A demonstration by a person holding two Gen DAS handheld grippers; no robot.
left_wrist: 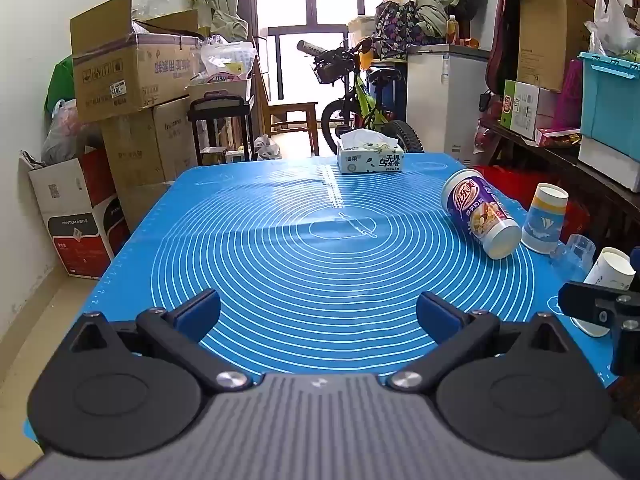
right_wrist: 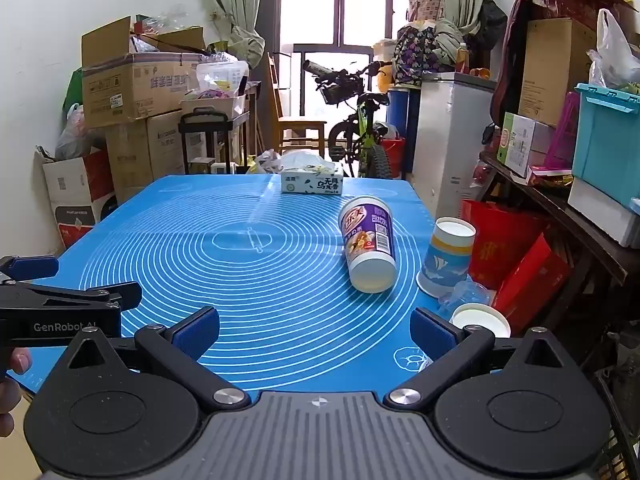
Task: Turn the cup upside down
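Toward the right edge of the blue mat (left_wrist: pixel 280 240) on the tabletop, the purple cup (left_wrist: pixel 480 216) lies on its side, base toward the cameras and mouth toward the far end. Just beside it, at the mat's right border, a blue-and-white paper cup (left_wrist: pixel 544 220) stands mouth down. A clear plastic cup (left_wrist: pixel 574 254) and another white paper cup (left_wrist: pixel 608 272) crowd the near right corner. A tissue box (left_wrist: pixel 370 156) sits at the far edge. The mat's middle and left side lie open.

The left claw (left_wrist: pixel 318 314) is spread wide, holding nothing, over the near edge; so is the right claw (right_wrist: pixel 316 330). The right wrist view shows the purple cup's barcode and the corner cup's round white end (right_wrist: pixel 480 318) just beyond the right finger. It also shows the left claw from the side at far left, with a hand (right_wrist: pixel 12 384) below it. The left view catches only a bit of the right claw, in front of the corner cup.
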